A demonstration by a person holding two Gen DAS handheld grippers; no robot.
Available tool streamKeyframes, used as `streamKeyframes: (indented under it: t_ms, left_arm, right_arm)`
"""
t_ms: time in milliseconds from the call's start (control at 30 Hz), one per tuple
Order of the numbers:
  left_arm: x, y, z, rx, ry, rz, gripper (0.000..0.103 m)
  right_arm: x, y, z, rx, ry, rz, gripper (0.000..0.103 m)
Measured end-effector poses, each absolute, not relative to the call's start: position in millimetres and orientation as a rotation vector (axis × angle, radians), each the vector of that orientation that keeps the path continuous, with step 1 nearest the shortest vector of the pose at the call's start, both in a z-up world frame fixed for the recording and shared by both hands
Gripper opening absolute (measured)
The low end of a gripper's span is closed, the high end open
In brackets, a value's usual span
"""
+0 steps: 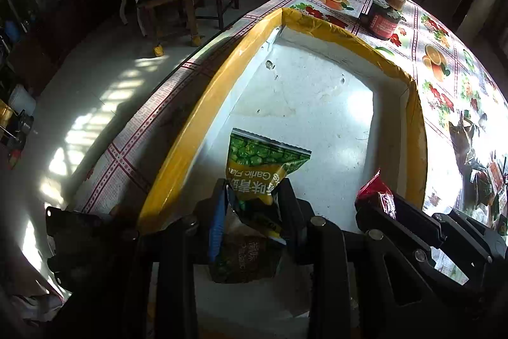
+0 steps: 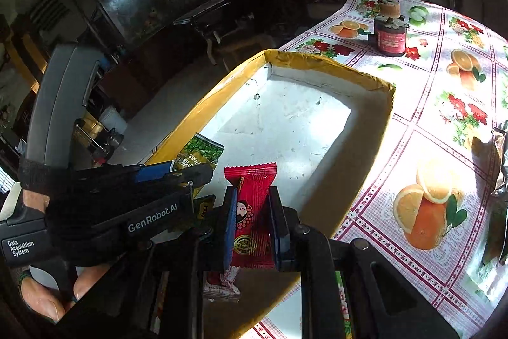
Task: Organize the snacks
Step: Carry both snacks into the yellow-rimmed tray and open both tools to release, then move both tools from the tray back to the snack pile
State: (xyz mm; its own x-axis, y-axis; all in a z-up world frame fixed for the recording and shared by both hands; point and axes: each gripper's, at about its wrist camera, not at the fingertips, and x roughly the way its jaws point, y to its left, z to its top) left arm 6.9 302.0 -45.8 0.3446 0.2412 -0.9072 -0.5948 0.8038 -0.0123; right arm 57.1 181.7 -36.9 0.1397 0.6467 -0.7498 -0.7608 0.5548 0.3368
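Observation:
A shallow white foam box with a yellow taped rim (image 1: 190,123) (image 2: 374,145) lies on the flowered tablecloth. My left gripper (image 1: 252,196) is shut on a green and yellow garlic pea packet (image 1: 260,161), held over the box's near end. My right gripper (image 2: 252,205) is shut on a red snack packet (image 2: 252,212), also above the box's near part. The red packet (image 1: 376,194) and right gripper show at the lower right of the left wrist view. In the right wrist view the left gripper (image 2: 190,175) with the green packet (image 2: 198,153) comes in from the left.
A dark jar with a red label (image 1: 384,18) (image 2: 389,35) stands on the table beyond the box. More snack packets (image 1: 479,180) lie on the table to the right; a foil packet (image 2: 500,161) sits at the right edge. The table's left edge drops to the floor, with chairs (image 1: 177,5) beyond.

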Motion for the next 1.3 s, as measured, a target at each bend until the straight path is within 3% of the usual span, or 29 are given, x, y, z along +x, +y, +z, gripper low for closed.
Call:
streamKeyframes:
  t_ms: [367,433,567,633,667,933,1300]
  left_arm:
    - [15,308,-60,-0.371,1.144,0.552,0.037]
    - [16,307,-58,-0.384,1.145,0.540,0.047]
    - [13,300,-47,-0.377,1.113,0.530,0.053]
    - [12,295,-43,-0.368,1.106,0.520,0.067]
    - [13,292,-41,-0.360,1.105,0.520,0.069]
    - [19,253,-24,-0.326,1.083,0.468,0.069]
    - [35,158,-12,-0.195,1.094,0.324,0.075]
  right_arm:
    - [55,197,-54,-0.254,1.018,0.983,0.020]
    - [54,193,-49,-0.247,1.005,0.986,0.025]
    - [53,172,-32,-0.200,0.969,0.979,0.030]
    - [52,154,-22,-0.171,0.944,0.962,0.032]
    - [53,142,-17,-0.147,0.936,0.952,0.034]
    - [56,34,0,-0.007,0.883,0.800,0.039]
    - [52,-94,-34,0.132,0.940,0.560,0.040]
